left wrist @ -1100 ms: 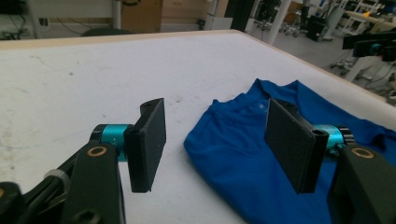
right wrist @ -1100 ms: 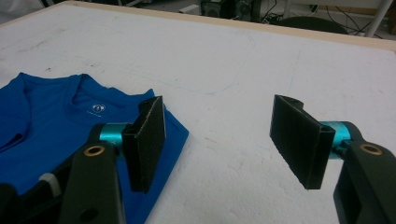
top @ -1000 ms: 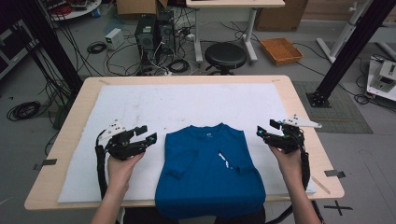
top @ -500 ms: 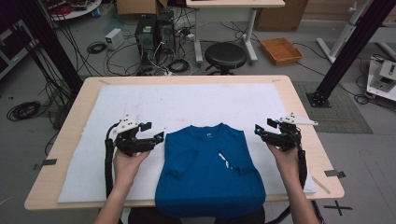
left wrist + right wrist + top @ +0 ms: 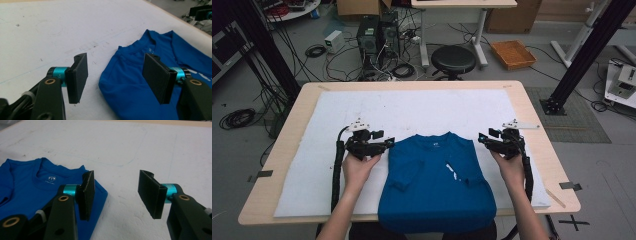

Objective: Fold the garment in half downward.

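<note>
Now L gripper (image 5: 115, 80) & R gripper (image 5: 116, 195) jaws spread, just narrowed, flanking blue shirt (image 5: 437, 185) shoulders.

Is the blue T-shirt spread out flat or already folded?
Partly folded: the blue T-shirt lies flat on the white mat, both sleeves tucked inward over the chest, collar away from the person, body at full length with its hem over the near table edge.

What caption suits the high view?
Two open hand-held grippers, left gripper and right gripper, flank a blue T-shirt.
</note>
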Demonstrator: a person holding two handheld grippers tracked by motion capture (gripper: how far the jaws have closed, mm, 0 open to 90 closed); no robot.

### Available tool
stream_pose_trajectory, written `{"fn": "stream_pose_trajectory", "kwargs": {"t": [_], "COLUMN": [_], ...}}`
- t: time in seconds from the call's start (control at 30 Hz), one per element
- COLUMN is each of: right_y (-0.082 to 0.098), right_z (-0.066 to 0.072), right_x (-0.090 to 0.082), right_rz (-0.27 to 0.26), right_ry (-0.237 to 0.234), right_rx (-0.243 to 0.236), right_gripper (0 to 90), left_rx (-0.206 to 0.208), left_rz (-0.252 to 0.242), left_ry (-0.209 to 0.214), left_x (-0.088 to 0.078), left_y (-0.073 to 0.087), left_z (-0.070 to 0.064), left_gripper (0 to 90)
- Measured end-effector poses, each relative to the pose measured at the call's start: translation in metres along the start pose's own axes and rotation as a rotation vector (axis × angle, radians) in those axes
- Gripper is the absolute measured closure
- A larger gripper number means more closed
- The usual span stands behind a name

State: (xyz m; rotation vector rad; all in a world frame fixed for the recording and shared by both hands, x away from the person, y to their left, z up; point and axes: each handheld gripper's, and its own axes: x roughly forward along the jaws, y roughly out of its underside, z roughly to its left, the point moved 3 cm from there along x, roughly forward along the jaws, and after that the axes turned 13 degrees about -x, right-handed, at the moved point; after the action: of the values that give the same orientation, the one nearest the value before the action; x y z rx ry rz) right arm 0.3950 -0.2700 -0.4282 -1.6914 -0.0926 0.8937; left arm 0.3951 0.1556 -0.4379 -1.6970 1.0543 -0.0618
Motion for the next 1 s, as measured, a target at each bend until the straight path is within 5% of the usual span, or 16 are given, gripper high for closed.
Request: {"fn": "stream_pose_trajectory", "kwargs": {"t": [0.37, 0.7, 0.8, 1.0], "right_y": [0.0, 0.009, 0.01, 0.008], "right_z": [0.008, 0.012, 0.011, 0.009], "right_x": [0.031, 0.056, 0.056, 0.05], "right_rz": [0.07, 0.24, 0.242, 0.21], "right_ry": [-0.055, -0.04, -0.026, -0.016], "right_rx": [-0.01, -0.093, -0.106, -0.086], "right_gripper": [60.4, 80.4, 83.8, 76.4], "left_rx": [0.011, 0.028, 0.023, 0.032], "left_rz": [0.1, 0.197, 0.192, 0.159], "left_ry": [-0.019, -0.092, -0.106, -0.086], "left_x": [0.033, 0.045, 0.045, 0.043], "left_y": [0.004, 0.011, 0.011, 0.007], "left_z": [0.001, 0.003, 0.004, 0.002], "left_gripper": [53.1, 63.8, 70.8, 67.1]}}
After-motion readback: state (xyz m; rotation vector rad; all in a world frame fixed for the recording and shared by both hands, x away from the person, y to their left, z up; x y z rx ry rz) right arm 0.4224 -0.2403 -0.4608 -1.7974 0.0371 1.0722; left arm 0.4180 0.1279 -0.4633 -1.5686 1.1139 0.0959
